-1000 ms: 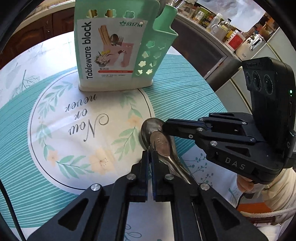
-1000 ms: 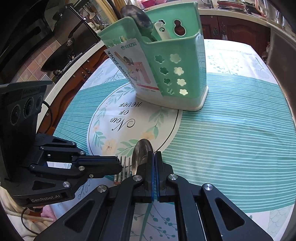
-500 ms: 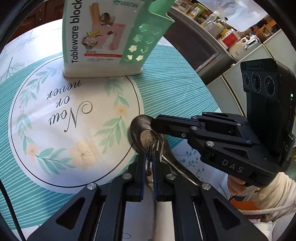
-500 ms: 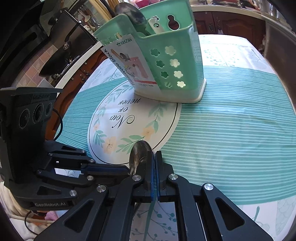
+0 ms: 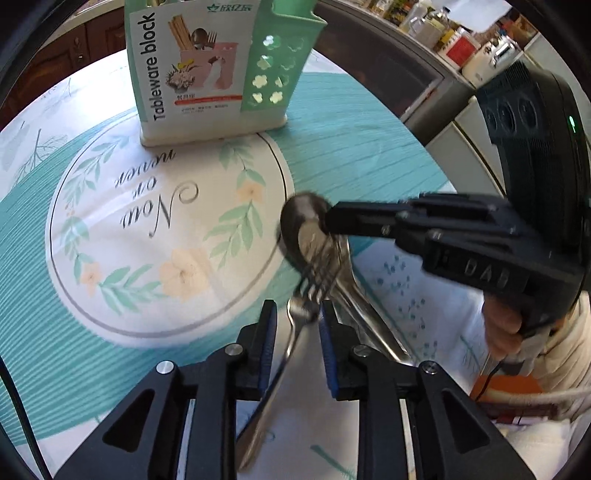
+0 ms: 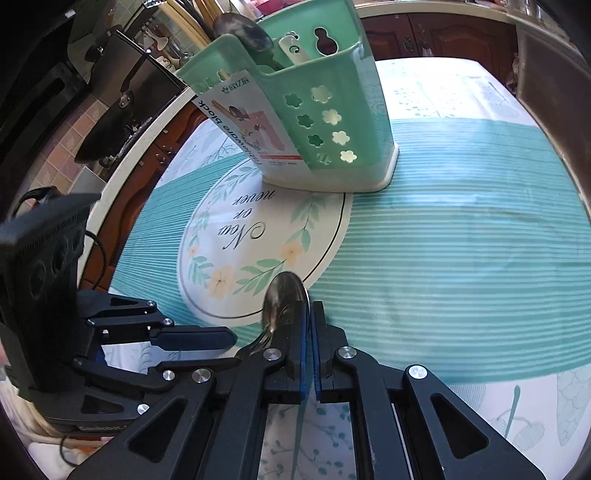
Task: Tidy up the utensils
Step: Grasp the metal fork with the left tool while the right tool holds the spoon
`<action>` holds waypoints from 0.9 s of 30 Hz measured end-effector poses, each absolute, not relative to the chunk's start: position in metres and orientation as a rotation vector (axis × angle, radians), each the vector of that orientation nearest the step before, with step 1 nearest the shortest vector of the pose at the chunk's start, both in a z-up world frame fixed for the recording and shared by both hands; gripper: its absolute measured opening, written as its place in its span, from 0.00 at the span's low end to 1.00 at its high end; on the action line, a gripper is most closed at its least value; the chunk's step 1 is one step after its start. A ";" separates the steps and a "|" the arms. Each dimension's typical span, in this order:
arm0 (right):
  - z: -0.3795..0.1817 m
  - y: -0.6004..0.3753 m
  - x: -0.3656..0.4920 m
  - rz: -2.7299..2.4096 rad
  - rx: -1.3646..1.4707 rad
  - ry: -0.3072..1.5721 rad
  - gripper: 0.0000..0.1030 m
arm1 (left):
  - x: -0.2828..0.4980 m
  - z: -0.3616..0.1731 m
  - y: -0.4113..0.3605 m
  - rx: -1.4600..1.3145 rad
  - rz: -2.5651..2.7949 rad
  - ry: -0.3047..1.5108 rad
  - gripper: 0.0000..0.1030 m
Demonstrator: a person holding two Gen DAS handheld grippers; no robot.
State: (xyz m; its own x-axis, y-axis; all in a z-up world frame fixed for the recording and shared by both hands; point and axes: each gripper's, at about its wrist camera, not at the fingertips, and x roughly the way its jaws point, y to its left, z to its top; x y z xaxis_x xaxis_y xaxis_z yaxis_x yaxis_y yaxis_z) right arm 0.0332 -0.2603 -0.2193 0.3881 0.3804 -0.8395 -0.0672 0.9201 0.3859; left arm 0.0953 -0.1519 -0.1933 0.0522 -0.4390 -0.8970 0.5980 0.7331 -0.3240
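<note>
From the left wrist camera, the left gripper [image 5: 297, 325] is sitting with its jaws parted by a moderate gap. A fork [image 5: 291, 343] is lying in that gap, its tines blurred and pointing toward the green utensil holder [image 5: 218, 70]; whether the blue pads [image 5: 266, 347] are touching the fork is not clear. Just beyond the fork, on the side nearer the holder, a spoon [image 5: 306, 229] is showing its bowl, with the right gripper [image 5: 330, 223] reaching in from the side, its fingertips at the bowl's edge. The holder is standing upright at the far rim of the white circle printed on the teal striped tablecloth [image 5: 351, 147], well apart from the cutlery. A bare hand [image 5: 504, 325] is gripping the right device's handle.

From the right wrist camera, the right gripper [image 6: 309, 314] is showing its jaws nearly together, a thin slit between the blue pads [image 6: 303, 354]. The spoon [image 6: 284, 302] is standing on edge against the left pad's outer side; whether it is actually clamped cannot be told. The left gripper [image 6: 218, 338] is lying beside it, farther from the holder [image 6: 314, 118]. The holder is carrying a dark ladle [image 6: 243, 31] and a white utensil [image 6: 295, 51] inside, standing on the tablecloth [image 6: 461, 240] at the circle's far edge.
</note>
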 end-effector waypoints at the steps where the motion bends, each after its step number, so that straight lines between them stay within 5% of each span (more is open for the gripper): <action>1: -0.218 -0.262 0.031 0.296 0.327 1.146 0.07 | 0.092 -0.193 -0.150 0.157 -0.794 1.301 0.21; 7: -0.211 -0.267 0.010 0.314 0.392 1.164 0.18 | 0.087 -0.192 -0.140 0.182 -0.782 1.305 0.21; 27: -0.222 -0.267 0.047 0.336 0.340 1.191 0.21 | 0.101 -0.188 -0.167 0.246 -0.822 1.304 0.25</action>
